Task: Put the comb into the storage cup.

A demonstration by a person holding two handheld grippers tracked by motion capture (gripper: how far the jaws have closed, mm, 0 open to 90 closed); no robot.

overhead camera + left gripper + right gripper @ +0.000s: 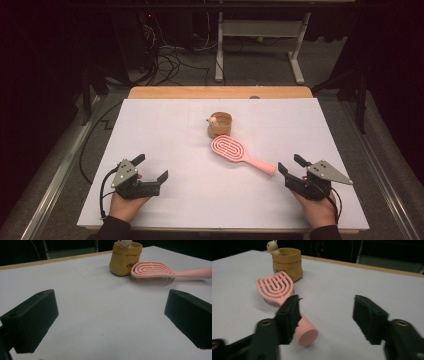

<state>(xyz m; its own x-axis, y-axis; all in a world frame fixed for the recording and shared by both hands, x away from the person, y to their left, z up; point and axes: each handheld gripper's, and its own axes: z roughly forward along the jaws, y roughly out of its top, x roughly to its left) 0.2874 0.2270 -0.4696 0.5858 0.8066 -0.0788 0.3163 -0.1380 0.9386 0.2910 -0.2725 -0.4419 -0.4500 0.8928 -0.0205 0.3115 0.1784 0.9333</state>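
lies bristles-down on the white sheet (165, 120), the pink hairbrush (231, 148), head just beside the tan pouch (220, 124), handle slanting toward the near right edge, handy for a grab by the stem. rests low near that handle's butt end, the right gripper (290, 166), jaws apart with nothing pressed between them; seen in the right gripper view with the round handle end beside and partly behind one jaw, not yet between the two, so probably lining up for a side grip. sits well apart at the near left, the left gripper (150, 168), jaws spread wide over bare sheet, holding nothing, likely waiting. perches on the pouch rim, a small figurine (213, 120).
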